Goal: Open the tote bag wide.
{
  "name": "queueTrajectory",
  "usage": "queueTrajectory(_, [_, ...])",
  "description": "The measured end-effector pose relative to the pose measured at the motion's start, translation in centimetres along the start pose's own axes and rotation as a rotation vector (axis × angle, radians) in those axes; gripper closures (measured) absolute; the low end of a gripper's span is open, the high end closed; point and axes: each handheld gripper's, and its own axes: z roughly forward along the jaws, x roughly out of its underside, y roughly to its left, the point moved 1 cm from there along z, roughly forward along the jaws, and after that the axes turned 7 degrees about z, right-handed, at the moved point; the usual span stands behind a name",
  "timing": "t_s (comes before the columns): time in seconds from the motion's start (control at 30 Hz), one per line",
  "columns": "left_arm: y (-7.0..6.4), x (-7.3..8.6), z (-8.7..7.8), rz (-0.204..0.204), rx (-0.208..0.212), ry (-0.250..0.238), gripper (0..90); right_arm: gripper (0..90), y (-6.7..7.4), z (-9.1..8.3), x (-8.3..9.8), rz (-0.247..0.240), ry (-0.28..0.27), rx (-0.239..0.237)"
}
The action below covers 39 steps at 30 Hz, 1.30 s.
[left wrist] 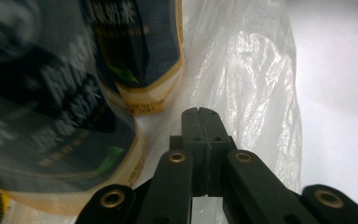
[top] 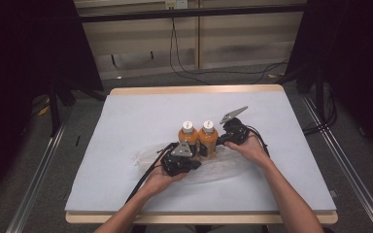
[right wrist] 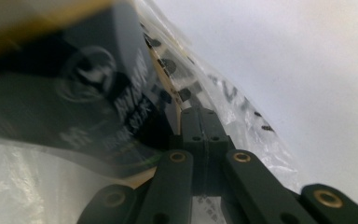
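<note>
Two orange bottles with white caps stand side by side mid-table on a clear plastic bag. My left gripper lies low at the left bottle's base, and my right gripper is at the right bottle's side. In the left gripper view the jaws are shut, with bag film gathering at their tips beside the dark-labelled bottles. In the right gripper view the shut jaws pinch taut printed film against a bottle's dark label.
The pale blue tabletop has bare room on all sides of the bottles. Its wooden edge runs along the far side. Black cables lie on the floor beyond, and dark stands flank the table.
</note>
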Motion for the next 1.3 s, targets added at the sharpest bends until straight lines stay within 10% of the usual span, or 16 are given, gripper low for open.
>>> queueTrajectory(0.53, [-0.7, 0.3, 0.3, -0.001, 0.028, 0.01, 90.0, 90.0, -0.1, 1.7, 0.1, -0.024, 0.046, 0.062])
queueTrajectory(1.3, [-2.3, 0.2, 0.4, 0.009, 0.132, -0.019, 90.0, 90.0, -1.6, 2.8, -1.0, 0.066, -0.003, 0.036])
